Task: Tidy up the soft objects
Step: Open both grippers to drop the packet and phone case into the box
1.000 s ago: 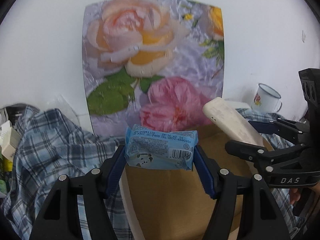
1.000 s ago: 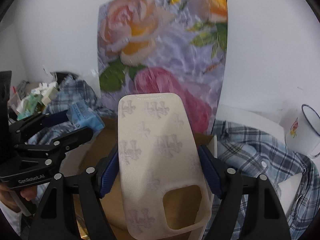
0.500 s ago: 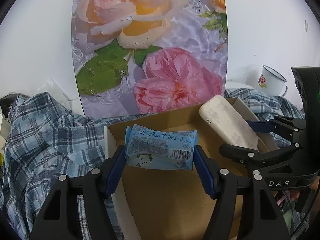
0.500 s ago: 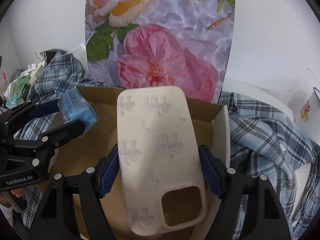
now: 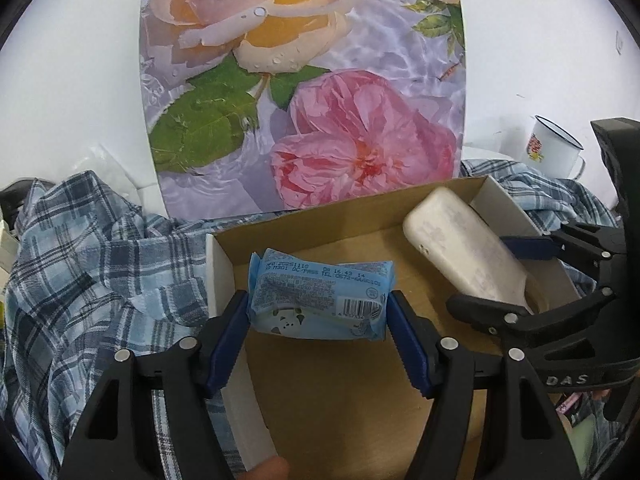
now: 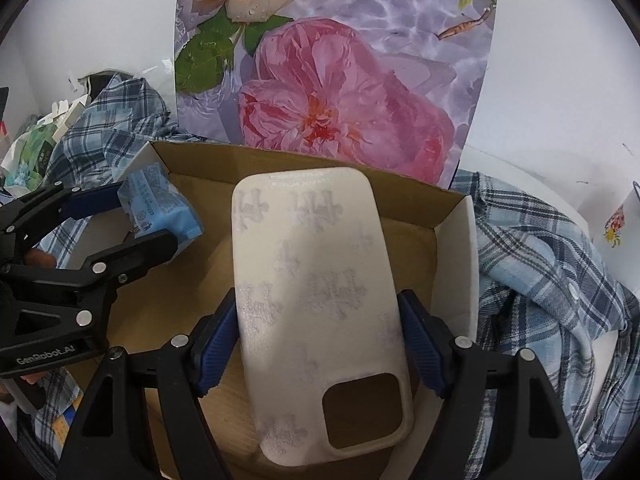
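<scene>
At far left a crumpled blue plaid shirt (image 5: 92,280) is heaped against the white outer wall of an open cardboard box (image 5: 340,380), with small cartons and packets (image 6: 36,148) piled behind it. The left hand-held gripper (image 5: 318,312) is closed on a blue tissue packet (image 5: 320,300), its blue pads pressing both ends, and holds it over the left part of the box. To its right, the right hand-held gripper (image 6: 318,344) clamps a cream silicone phone case (image 6: 316,312) by its long sides, camera cutout nearest the camera, over the box's right half; the case is tilted, and whether it touches the box floor cannot be told. Behind the box a rose-printed board (image 5: 304,88) stands upright against a white wall (image 5: 72,80). More plaid fabric (image 6: 540,264) lies right of the box, and a white enamel mug (image 5: 554,148) with a flower motif stands at far right. The tabletop itself is hidden under the fabric.
</scene>
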Tool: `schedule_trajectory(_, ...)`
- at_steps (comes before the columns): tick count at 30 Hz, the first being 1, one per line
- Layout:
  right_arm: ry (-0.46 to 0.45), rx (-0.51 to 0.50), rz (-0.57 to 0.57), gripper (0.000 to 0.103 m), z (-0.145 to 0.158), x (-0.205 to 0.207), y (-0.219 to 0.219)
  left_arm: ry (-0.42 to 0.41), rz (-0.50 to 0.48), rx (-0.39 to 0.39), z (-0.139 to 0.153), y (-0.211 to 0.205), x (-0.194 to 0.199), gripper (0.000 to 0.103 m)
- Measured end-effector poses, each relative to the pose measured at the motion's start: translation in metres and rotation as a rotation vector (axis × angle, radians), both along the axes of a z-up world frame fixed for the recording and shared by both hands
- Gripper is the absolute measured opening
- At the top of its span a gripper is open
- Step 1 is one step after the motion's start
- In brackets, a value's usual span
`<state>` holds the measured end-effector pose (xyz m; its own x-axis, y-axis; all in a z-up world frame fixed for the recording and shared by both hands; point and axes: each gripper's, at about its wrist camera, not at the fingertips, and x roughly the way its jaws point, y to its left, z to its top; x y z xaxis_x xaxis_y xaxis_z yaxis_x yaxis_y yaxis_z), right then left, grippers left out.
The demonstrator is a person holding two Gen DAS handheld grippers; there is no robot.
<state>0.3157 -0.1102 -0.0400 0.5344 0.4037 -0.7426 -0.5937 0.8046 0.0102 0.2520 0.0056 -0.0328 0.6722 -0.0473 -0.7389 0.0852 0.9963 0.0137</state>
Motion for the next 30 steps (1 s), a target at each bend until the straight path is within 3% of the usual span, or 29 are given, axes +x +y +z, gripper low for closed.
schedule_trajectory(3, 0.01, 0.023, 0.004, 0.085, 0.002, 0.0, 0.0, -0.013, 0.022, 0.021, 0.0, -0.001, 0.0, 0.082)
schedule_trajectory(7, -0.017, 0.03, 0.003, 0.093, 0.011, -0.004, -0.007, -0.058, 0.033, 0.055, 0.005, -0.003, -0.003, 0.103)
schedule_trajectory(9, -0.028, 0.04, -0.001, 0.098, 0.015, -0.004, -0.011, -0.075, 0.063, 0.07, 0.008, 0.001, -0.003, 0.103)
schedule_trajectory(13, -0.044, 0.083, 0.005, 0.099, 0.024, -0.007, -0.015, -0.083, 0.06, -0.002, 0.015, 0.012, -0.005, 0.103)
schedule_trajectory(20, -0.1, 0.132, 0.031, 0.102, 0.045, -0.02, -0.021, -0.139, 0.064, -0.028, 0.03, 0.01, -0.015, 0.103)
schedule_trajectory(30, -0.263, 0.146, 0.028, 0.103, 0.089, -0.049, -0.025, -0.227, 0.055, -0.035, 0.065, 0.005, -0.033, 0.103)
